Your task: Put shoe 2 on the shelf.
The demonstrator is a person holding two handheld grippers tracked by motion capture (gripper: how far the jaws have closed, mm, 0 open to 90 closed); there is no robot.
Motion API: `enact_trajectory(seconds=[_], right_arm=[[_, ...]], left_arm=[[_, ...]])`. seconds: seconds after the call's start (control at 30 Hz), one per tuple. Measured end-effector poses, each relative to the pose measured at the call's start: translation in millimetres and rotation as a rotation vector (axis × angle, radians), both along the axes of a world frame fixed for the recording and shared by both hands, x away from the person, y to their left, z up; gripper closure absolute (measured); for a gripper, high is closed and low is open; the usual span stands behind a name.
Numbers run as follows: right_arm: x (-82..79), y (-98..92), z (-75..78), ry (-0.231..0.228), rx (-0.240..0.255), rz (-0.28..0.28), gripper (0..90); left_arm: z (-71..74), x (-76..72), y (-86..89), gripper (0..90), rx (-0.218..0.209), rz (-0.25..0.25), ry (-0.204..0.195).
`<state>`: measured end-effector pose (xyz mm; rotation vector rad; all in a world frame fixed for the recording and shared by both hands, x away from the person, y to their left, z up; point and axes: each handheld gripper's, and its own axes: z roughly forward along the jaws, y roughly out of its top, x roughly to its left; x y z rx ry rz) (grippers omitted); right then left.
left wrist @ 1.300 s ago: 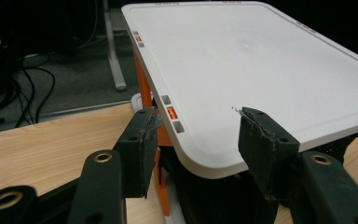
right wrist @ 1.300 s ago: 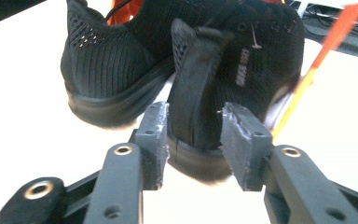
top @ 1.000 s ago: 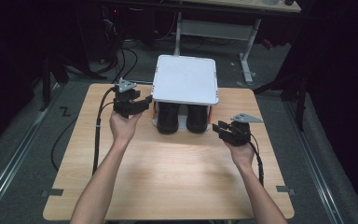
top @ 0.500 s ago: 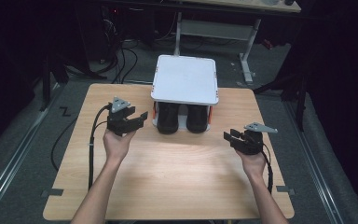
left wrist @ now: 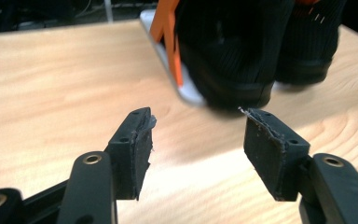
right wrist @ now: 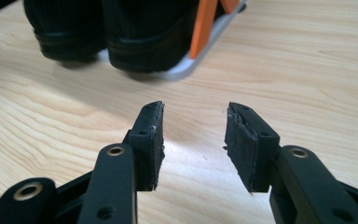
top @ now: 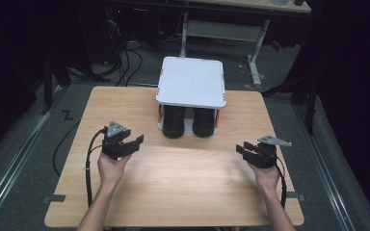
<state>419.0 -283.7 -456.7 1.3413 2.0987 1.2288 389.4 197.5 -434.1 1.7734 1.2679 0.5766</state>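
On my left, the left gripper (top: pixel 136 141) hangs over the wooden table (top: pixel 183 192), its jaws wide with nothing between them, having just been opening. Ahead at the table's middle, two black shoes (top: pixel 189 122) sit on the small rack (top: pixel 191 82). On my right, the right gripper (top: pixel 242 148) also gapes empty, freshly opened.

Cables (top: pixel 125 57) and desk legs (top: pixel 255 53) behind wooden table (top: pixel 183 187).
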Motion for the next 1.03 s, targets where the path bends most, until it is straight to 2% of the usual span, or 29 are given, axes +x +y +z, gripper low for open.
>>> enact_trajectory(seconds=[0.33,0.63,0.73,0.83,1.03], right_arm=[[-5.6,-14.3,-18.6,0.033,-0.055,-0.044,55.5],[-3.5,-16.2,-34.2,0.050,-0.154,-0.076,52.6],[-2.1,-15.3,-41.1,0.068,-0.183,-0.079,51.7],[-2.9,-13.7,-43.8,0.054,-0.209,-0.077,49.1],[-2.3,-13.6,-44.0,0.058,-0.211,-0.078,43.1]], left_arm=[[-39.0,-9.1,5.2,41.4,0.042,0.033,0.096],[-68.2,-9.0,5.2,39.1,0.154,0.077,0.158],[-70.6,-9.8,7.1,37.5,0.151,0.093,0.139],[-72.5,-10.3,8.1,34.7,0.147,0.099,0.125],[-72.8,-10.7,7.4,29.5,0.150,0.109,0.130]])
